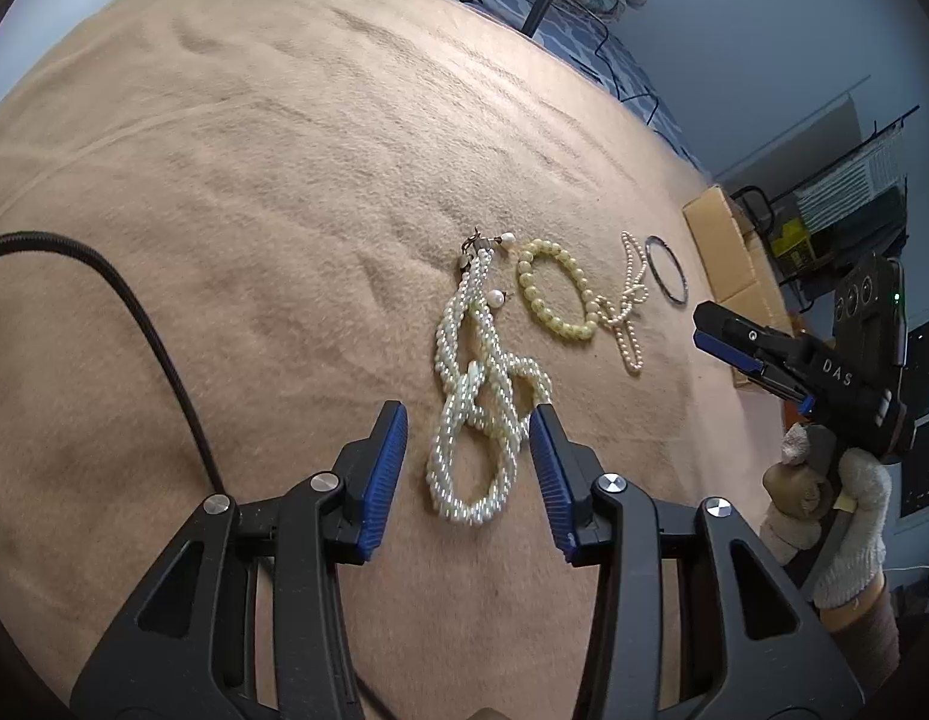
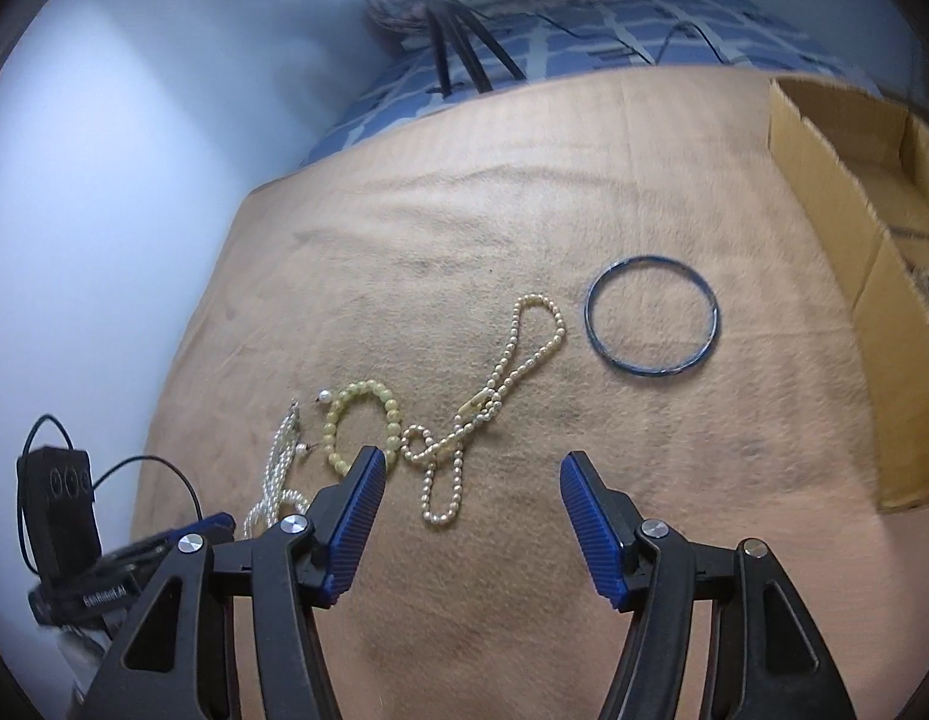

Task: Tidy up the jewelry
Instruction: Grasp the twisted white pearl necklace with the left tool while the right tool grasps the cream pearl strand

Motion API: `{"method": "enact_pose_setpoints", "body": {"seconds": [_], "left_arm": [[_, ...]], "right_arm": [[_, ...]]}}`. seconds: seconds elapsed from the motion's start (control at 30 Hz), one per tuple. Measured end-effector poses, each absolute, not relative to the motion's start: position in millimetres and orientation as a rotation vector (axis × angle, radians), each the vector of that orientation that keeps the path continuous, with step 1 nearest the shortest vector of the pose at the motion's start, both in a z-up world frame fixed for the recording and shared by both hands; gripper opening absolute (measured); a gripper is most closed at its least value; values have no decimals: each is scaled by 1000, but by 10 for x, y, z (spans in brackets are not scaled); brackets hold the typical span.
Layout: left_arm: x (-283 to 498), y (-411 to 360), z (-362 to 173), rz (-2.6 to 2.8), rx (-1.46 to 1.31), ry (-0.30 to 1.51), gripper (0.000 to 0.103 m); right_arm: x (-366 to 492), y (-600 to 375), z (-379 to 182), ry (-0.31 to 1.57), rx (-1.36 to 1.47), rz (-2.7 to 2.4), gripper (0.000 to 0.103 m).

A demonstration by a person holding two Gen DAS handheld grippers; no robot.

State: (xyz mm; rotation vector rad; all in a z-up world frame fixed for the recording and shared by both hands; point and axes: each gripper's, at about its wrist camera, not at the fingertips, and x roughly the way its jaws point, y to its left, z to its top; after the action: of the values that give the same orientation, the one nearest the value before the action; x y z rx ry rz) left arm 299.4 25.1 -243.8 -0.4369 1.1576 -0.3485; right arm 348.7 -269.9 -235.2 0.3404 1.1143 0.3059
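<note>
We held our left gripper (image 1: 469, 420) open over the tan blanket (image 1: 224, 180), and the twisted white pearl necklace (image 1: 482, 402) lay loose between its blue pads (image 1: 380, 480), not squeezed by them. Past its tips lay the yellow bead bracelet (image 1: 554, 291), then the thin pearl string (image 1: 629, 306) and the dark ring bangle (image 1: 665, 270) off to its right. Our right gripper (image 2: 472, 468) was open too and held nothing, with the thin pearl string just ahead between its pads, the bangle farther ahead, and a cardboard box (image 2: 848, 192) far to its right.
</note>
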Motion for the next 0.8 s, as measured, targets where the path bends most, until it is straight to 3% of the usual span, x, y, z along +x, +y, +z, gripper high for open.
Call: {"method": "enact_pose_setpoints", "body": {"seconds": [0.1,0.6,0.7,0.8], "left_arm": [[3054,195,-2467,-325,-405,1157,54],[3058,-199,-2532,-256,-99,1103,54],[3035,-290,-2547,-237,-20,1083,51],[3017,-329,-2559,-222,23,1065,42]], "right_arm": [[3550,-2725,-2428,1129,385,302,64],[3813,-2732,-2721,1163,534,249,63],[3851,-2697,-2714,1162,521,231,61],[3892,-2614,-2701,1166,466,208,56]]}}
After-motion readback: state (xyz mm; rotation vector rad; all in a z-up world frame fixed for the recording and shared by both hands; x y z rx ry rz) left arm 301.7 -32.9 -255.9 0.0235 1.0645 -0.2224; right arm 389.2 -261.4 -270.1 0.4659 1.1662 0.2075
